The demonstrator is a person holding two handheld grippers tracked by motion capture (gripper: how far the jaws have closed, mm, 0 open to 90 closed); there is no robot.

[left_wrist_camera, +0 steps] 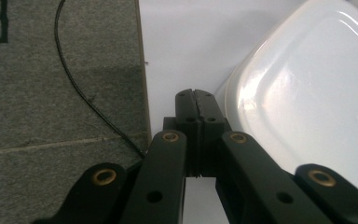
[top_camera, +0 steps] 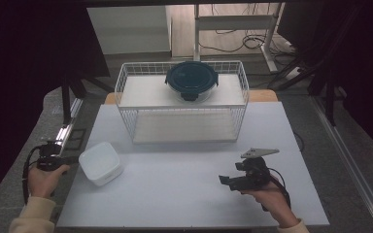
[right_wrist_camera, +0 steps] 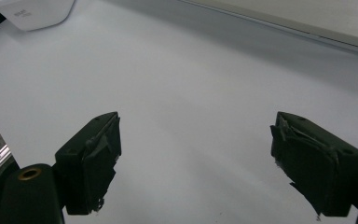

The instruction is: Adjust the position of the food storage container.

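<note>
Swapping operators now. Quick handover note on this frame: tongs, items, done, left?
Left tongs: shut, empty, at the table's left edge beside the white square container.
Right tongs: open, empty, over bare white table at front right.
Round lidded container: on the wire rack top shelf, lid on.
Done: nothing evident with the white container; neither tongs holds it.
Left: probably grasp it, the nearest item.

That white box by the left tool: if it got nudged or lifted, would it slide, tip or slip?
The white box looks like thin, glossy plastic, so it is probably light and would likely slide on the smooth table when nudged. Low and wide with rounded corners, it seems unlikely to tip. Its shiny surface may be slippery for the left tool.
</note>
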